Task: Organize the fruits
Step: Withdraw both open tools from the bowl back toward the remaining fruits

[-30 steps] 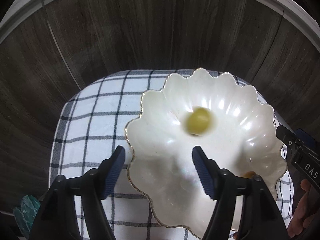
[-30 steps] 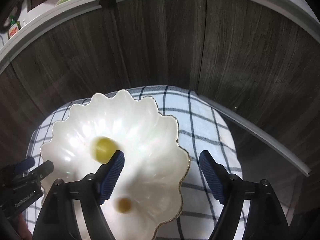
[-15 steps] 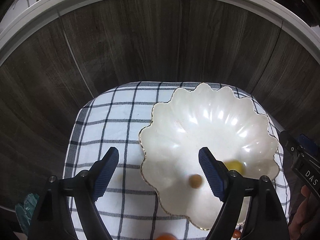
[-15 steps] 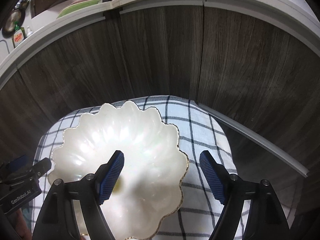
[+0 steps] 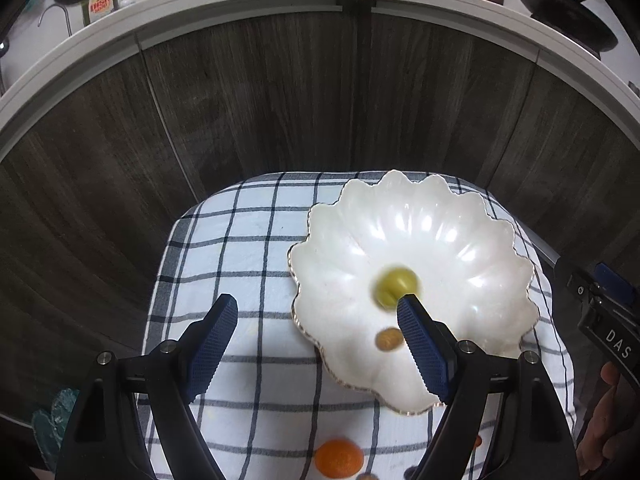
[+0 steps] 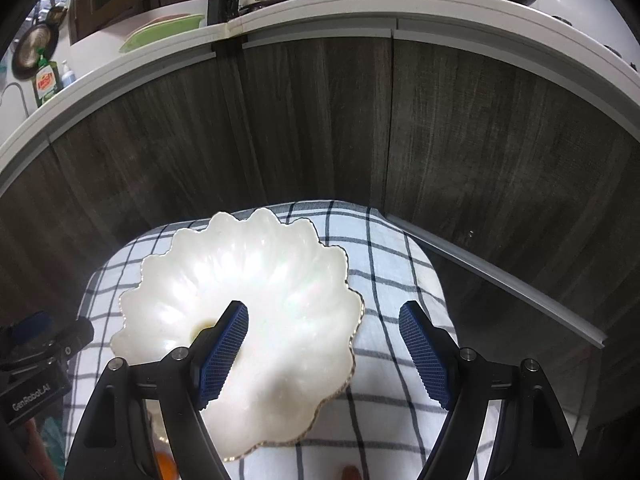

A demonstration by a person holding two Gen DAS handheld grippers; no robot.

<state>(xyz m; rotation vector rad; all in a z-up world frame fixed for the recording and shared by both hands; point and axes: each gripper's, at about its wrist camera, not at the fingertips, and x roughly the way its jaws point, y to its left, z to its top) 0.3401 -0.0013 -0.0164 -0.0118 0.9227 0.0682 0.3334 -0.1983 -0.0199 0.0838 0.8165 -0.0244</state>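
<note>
Rolling around inside the white bowl (image 5: 472, 248), the green fruit (image 5: 395, 286) could bounce out — it looks blurry. Both the left gripper (image 5: 316, 346) and right gripper (image 6: 324, 354) are wide and hold nothing — the orange (image 5: 339, 460) waits on the cloth (image 5: 240, 248).

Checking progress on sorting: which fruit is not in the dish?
The orange, on the checked cloth below the white scalloped dish; the green fruit and small brown fruit lie inside.
</note>
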